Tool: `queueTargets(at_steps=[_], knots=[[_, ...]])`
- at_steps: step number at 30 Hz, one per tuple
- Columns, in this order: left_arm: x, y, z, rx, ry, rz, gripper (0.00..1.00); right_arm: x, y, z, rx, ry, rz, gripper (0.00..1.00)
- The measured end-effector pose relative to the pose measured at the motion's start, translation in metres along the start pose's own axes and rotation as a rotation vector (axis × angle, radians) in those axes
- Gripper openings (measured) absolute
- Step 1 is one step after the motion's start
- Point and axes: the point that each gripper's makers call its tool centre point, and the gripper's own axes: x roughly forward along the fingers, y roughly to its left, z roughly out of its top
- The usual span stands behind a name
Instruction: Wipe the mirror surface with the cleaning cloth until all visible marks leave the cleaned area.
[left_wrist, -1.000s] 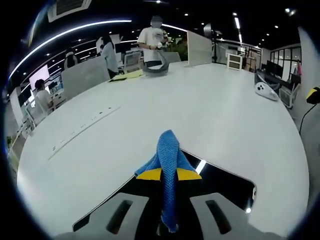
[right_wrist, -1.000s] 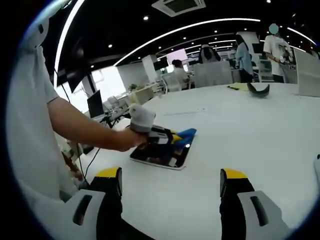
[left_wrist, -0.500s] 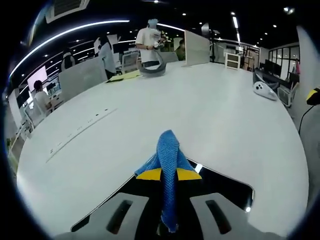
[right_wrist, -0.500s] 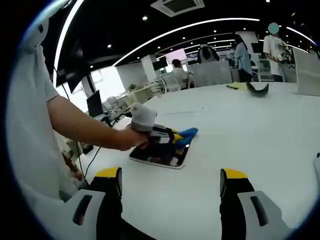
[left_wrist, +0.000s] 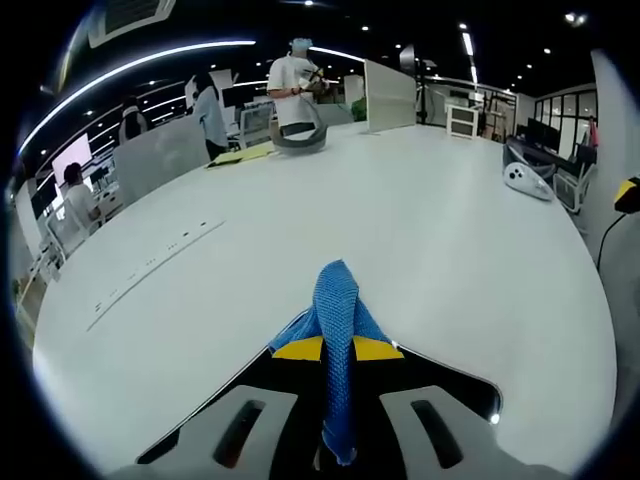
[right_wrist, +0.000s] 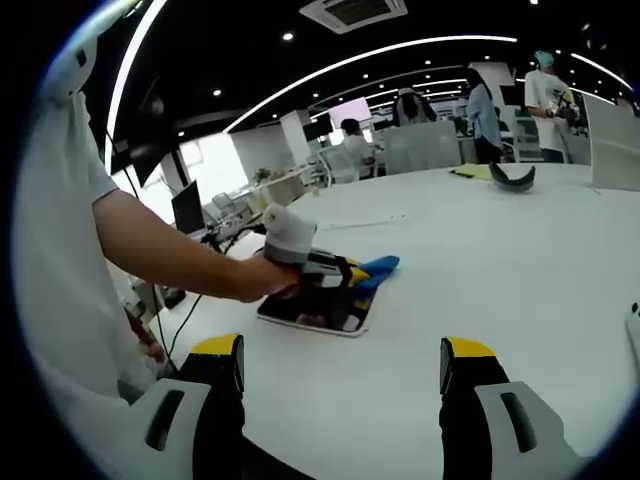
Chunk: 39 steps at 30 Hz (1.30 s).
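The blue cleaning cloth (left_wrist: 335, 340) is clamped between the jaws of the left gripper (left_wrist: 336, 425) and pressed onto the dark mirror (left_wrist: 445, 375), which lies flat on the white table (left_wrist: 400, 200). The right gripper (right_wrist: 340, 375) is held well apart, jaws wide open, nothing between them. The cloth is judged soft and limp, best pinched mid-fold; the mirror looks thin, slick and fragile, so light pressure is advised.

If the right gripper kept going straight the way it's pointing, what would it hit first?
Probably nothing soon: ahead of the open right gripper lies bare white table. The mirror sits off to the left of that line.
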Motion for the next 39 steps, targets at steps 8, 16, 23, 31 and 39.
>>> queueTargets(at_steps=[8,16,23,31,39], knots=[[0.004,-0.009,0.003,0.006,-0.004,-0.018,0.06,-0.003,-0.004,0.000,0.003,-0.003,-0.009,0.79],[0.004,-0.011,0.003,0.009,-0.008,-0.024,0.06,-0.004,-0.005,0.001,0.004,-0.004,-0.015,0.79],[0.003,-0.011,0.003,0.017,-0.013,-0.033,0.06,-0.004,-0.004,0.001,-0.002,-0.004,-0.010,0.79],[0.000,-0.010,0.000,0.019,-0.014,-0.042,0.06,-0.004,-0.003,0.003,-0.009,-0.005,-0.007,0.79],[-0.005,-0.009,-0.003,0.018,-0.013,-0.037,0.06,-0.002,-0.001,0.005,-0.018,-0.005,0.001,0.79]])
